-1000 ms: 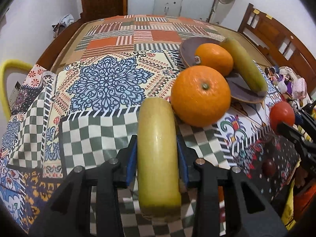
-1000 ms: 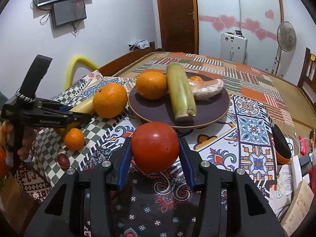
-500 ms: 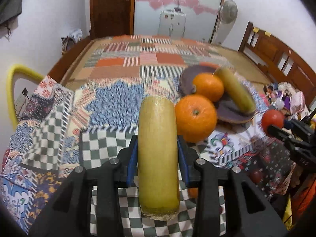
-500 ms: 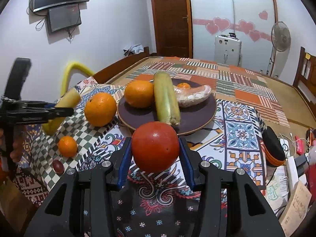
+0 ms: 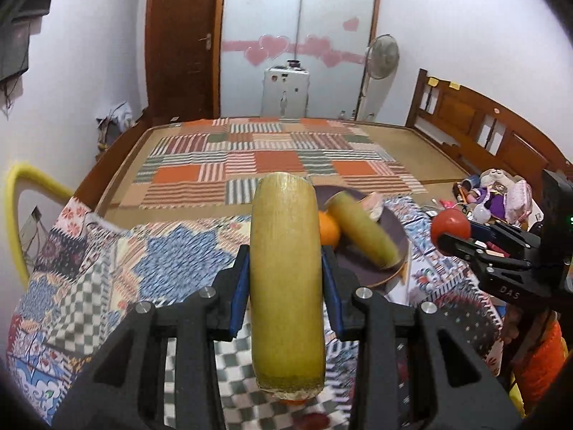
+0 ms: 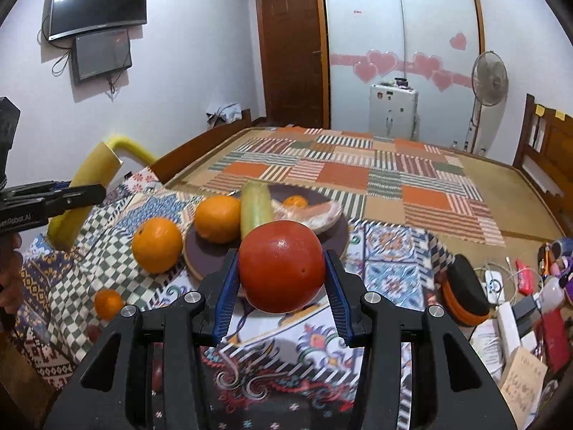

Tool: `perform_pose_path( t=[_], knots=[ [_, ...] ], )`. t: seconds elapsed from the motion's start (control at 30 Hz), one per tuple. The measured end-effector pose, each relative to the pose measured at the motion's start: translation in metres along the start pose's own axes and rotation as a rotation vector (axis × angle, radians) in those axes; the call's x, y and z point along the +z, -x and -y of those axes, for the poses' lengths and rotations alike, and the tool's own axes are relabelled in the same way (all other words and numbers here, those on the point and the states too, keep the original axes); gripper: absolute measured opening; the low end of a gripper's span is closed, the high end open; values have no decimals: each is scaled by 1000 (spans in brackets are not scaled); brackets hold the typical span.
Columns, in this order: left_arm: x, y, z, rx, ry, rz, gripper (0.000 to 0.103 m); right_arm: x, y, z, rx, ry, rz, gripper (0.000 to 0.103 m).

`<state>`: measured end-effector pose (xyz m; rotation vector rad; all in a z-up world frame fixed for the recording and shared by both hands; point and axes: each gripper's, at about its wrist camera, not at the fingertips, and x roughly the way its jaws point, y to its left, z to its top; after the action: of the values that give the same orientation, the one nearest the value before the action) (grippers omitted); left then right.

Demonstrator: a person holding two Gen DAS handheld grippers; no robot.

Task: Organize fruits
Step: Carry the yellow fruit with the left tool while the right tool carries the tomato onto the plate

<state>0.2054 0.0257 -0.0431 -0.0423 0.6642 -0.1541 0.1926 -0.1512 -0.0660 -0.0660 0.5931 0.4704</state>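
Observation:
My left gripper point(image 5: 286, 279) is shut on a long yellow-green fruit point(image 5: 286, 279) and holds it high above the patterned cloth; it also shows at the left of the right wrist view point(image 6: 84, 193). My right gripper point(image 6: 281, 268) is shut on a red tomato point(image 6: 281, 267), seen from the left wrist view at the right point(image 5: 450, 228). A dark plate point(image 6: 204, 258) holds an orange point(image 6: 217, 218), a second yellow-green fruit point(image 6: 255, 208), a small orange point(image 6: 295, 201) and a pale pink piece point(image 6: 315, 215). A large orange point(image 6: 157, 245) and a small orange point(image 6: 108, 303) lie on the cloth left of the plate.
A small dark red fruit point(image 6: 94, 333) lies near the cloth's front left edge. A black and orange case point(image 6: 463, 295) and clutter point(image 6: 530, 308) sit at the right. A yellow chair back point(image 5: 21, 193) stands left of the table. A wooden bench point(image 5: 483, 143) is at the right.
Both grippers have risen with their fruit and tilted up, so the table looks lower and farther. The left gripper has lifted the long fruit well off the cloth.

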Motion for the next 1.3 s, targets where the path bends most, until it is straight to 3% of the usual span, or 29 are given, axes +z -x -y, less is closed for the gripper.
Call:
perform_pose_path(
  t=[0.27,0.67,1.3],
  knots=[
    [18,-27,27,-44,-22,16,37,14,-14,14,-21,-13,2,43],
    [34,-86,53,-55,-9,-50,37,18,-51,23,-15,-10,-72,43],
    [23,-129,72,0,-35,-109,37,8,-82,23,9,-16,-188,44]
  ],
)
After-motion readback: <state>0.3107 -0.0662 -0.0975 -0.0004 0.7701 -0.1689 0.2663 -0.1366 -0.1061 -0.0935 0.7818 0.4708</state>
